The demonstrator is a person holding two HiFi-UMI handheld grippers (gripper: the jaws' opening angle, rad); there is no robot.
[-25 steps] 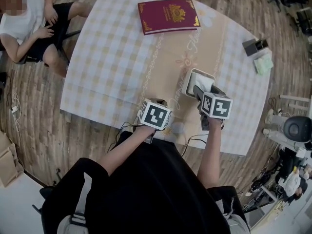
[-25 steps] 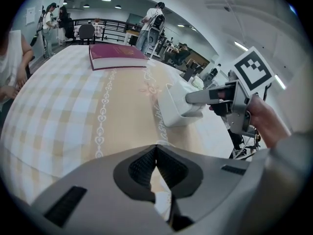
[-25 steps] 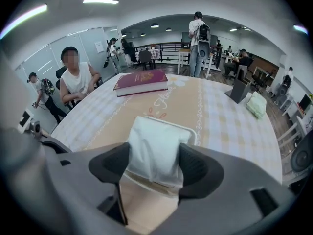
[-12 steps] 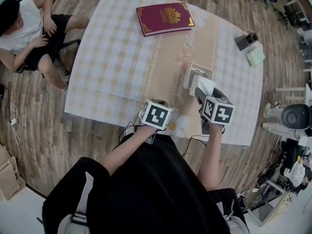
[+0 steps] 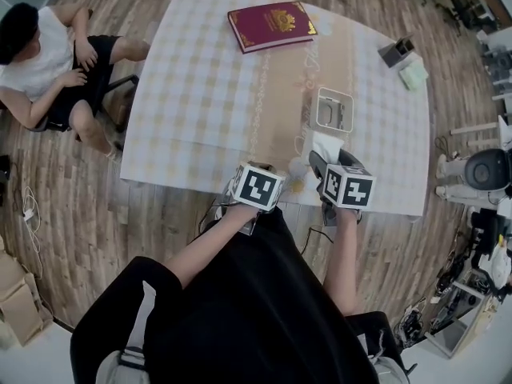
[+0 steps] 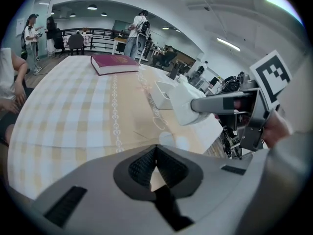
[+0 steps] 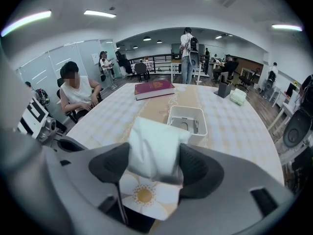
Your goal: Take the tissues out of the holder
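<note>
The tissue pack (image 7: 152, 148), clamped in the right gripper's (image 7: 154, 163) jaws, is now pulled clear of the emptied holder (image 5: 335, 93); the left gripper's (image 6: 155, 165) jaws are closed, empty.

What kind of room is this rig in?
Probably an open-plan office or lab: ceiling strip lights, a desk and office chairs at the back, people standing about, equipment on the wood floor.
</note>
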